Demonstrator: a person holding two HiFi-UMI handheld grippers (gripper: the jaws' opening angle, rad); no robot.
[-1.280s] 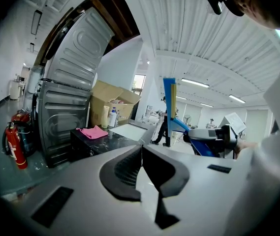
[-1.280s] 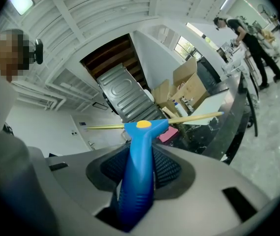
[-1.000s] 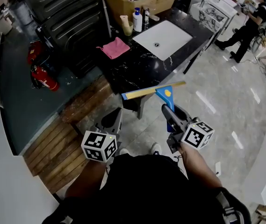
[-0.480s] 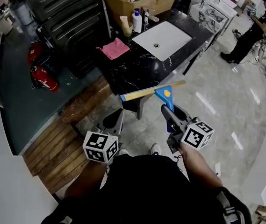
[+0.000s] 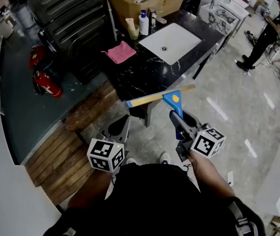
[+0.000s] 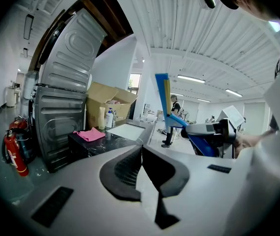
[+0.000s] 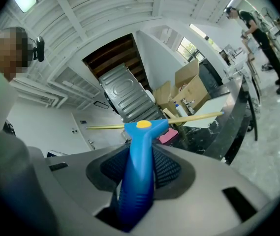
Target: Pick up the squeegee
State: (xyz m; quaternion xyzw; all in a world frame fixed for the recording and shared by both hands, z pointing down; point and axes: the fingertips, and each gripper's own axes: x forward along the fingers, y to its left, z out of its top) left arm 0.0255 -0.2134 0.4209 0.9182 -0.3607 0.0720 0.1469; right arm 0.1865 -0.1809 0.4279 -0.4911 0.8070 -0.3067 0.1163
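The right tongs [image 5: 177,121] are clenching the blue handle of the squeegee [image 5: 173,99] and holding it in the air, its yellow blade lying crosswise just off the near edge of the black desk [image 5: 149,75]. The left tongs [image 5: 121,128] are hanging beside them over the floor, pressed together on nothing.

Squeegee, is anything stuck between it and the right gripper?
Nothing visible. On the right gripper, the jaws are shut straight on the blue handle of the squeegee, with nothing else between them.
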